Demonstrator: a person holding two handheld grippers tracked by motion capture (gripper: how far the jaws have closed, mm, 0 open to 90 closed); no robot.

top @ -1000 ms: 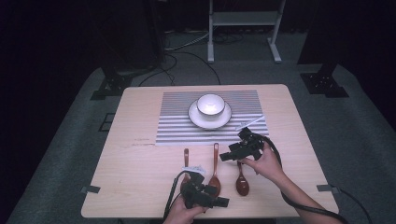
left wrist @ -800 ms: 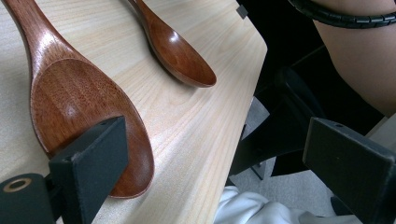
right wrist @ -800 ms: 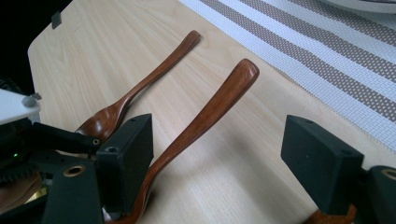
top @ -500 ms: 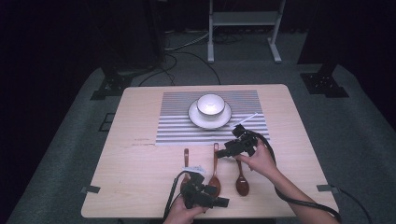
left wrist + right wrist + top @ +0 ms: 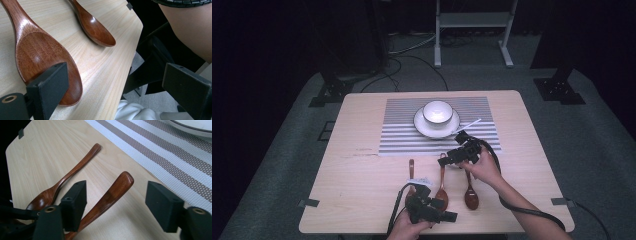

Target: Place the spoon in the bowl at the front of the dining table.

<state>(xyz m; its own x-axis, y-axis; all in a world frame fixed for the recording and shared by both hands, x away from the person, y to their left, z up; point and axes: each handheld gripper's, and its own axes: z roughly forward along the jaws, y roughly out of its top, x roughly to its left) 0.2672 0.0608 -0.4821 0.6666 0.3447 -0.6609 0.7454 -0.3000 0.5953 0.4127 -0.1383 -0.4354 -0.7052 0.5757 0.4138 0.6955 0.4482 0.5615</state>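
middle spoon [image 5: 110,195] handle lies between the right tool's [image 5: 116,202] spread jaws (closing, not yet touching).

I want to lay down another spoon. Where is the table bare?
Bare wood lies left of the striped mat and the leftmost spoon, and along the right edge past the mat. The near middle is crowded: three spoons plus both grippers, left and right.

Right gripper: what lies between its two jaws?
In the right gripper view, the middle wooden spoon's handle lies between the open jaws of the right gripper, on the bare table.
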